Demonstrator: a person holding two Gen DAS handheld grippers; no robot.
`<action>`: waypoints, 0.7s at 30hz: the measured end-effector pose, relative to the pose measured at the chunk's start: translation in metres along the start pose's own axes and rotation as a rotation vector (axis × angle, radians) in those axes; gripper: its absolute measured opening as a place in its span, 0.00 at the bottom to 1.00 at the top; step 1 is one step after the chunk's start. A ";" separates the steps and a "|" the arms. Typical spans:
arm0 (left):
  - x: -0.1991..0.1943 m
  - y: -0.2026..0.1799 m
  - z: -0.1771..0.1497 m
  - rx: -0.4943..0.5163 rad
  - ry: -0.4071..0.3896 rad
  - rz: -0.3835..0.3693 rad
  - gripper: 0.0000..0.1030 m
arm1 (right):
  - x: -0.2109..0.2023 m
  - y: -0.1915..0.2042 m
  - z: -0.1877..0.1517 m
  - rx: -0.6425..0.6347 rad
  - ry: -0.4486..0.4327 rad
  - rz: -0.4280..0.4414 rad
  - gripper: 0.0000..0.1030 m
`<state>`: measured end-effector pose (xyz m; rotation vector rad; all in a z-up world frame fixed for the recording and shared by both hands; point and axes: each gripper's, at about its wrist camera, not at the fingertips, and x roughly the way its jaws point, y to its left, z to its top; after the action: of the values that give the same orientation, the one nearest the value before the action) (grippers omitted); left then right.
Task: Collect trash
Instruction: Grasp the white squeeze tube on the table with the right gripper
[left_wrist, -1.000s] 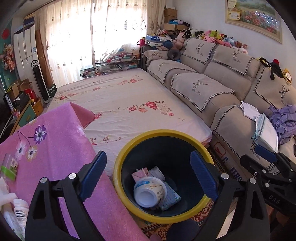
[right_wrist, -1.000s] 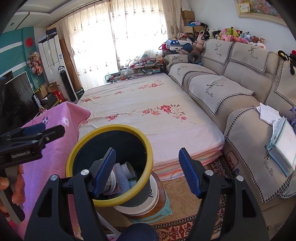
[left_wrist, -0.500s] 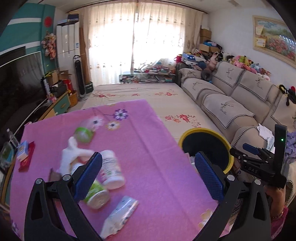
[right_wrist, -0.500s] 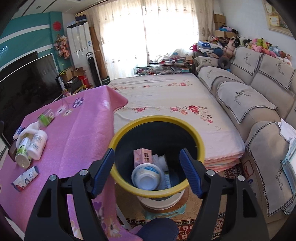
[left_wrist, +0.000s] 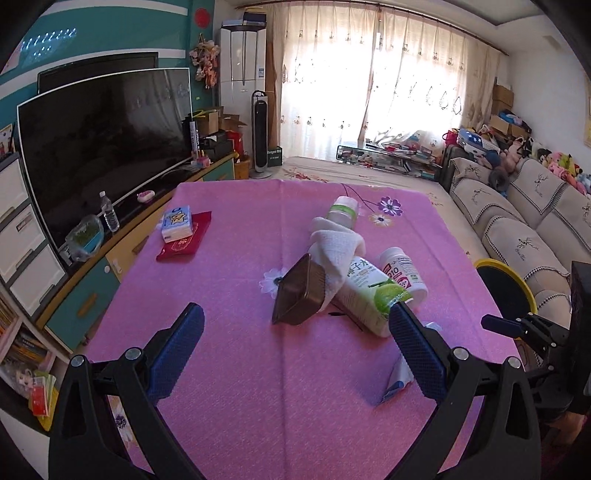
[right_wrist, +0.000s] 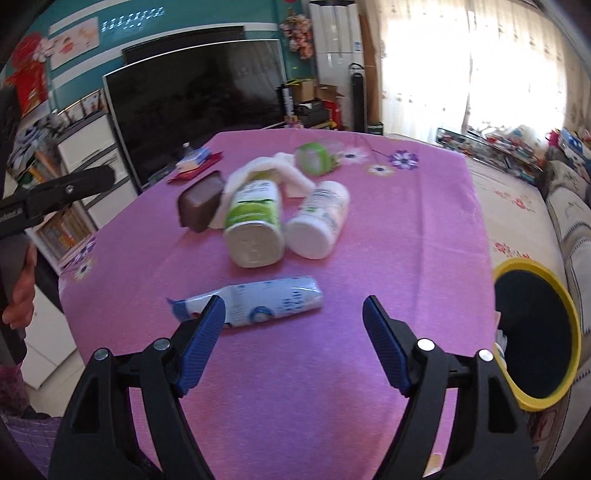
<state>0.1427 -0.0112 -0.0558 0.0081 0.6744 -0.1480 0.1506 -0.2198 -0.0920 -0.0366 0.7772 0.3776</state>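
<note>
While both tools hung over the pink tablecloth (left_wrist: 236, 369), your left gripper (left_wrist: 295, 354) had its jaws spread wide with nothing between them. Your right gripper (right_wrist: 293, 345) was likewise spread and empty.

Trash relative to the left gripper: the brown tray (left_wrist: 299, 295) stood tilted on edge ahead of the gap between the fingers, leaning against a white cloth (left_wrist: 338, 245). The green-labelled bottle (left_wrist: 369, 291) lay on its side just ahead of the right finger, touching the cloth. A white bottle with a red label (left_wrist: 402, 271) lay just beside it, further right. A small green-and-white bottle (left_wrist: 343, 210) lay beyond the cloth. The blue-and-white wrapper (left_wrist: 400, 373) was mostly hidden behind the right finger.

Trash relative to the right gripper: the blue-and-white wrapper (right_wrist: 258, 304) lay flat just ahead of the left finger, its near end overlapped by the fingertip in view; contact could not be told. The green-labelled bottle (right_wrist: 255, 225) and white bottle (right_wrist: 319, 221) lay side by side further ahead, base ends toward you. The brown tray (right_wrist: 199, 206) sat to their left.

The yellow-rimmed bin (right_wrist: 535, 332) stood off the cloth edge, to the right of the right gripper. A tissue pack (left_wrist: 177, 223) lay on a red packet (left_wrist: 184, 240) far ahead-left of the left gripper.
</note>
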 end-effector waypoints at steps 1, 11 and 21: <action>-0.002 -0.004 0.000 -0.004 0.002 -0.001 0.96 | 0.002 0.011 0.000 -0.038 0.007 0.007 0.71; -0.002 -0.005 -0.005 -0.019 0.007 -0.017 0.96 | 0.030 0.079 0.006 -0.120 0.023 -0.112 0.71; 0.000 -0.007 -0.001 -0.031 0.001 -0.017 0.95 | 0.041 0.053 -0.013 -0.108 0.098 -0.201 0.71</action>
<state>0.1408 -0.0183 -0.0565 -0.0269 0.6780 -0.1540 0.1501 -0.1596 -0.1246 -0.2341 0.8412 0.2275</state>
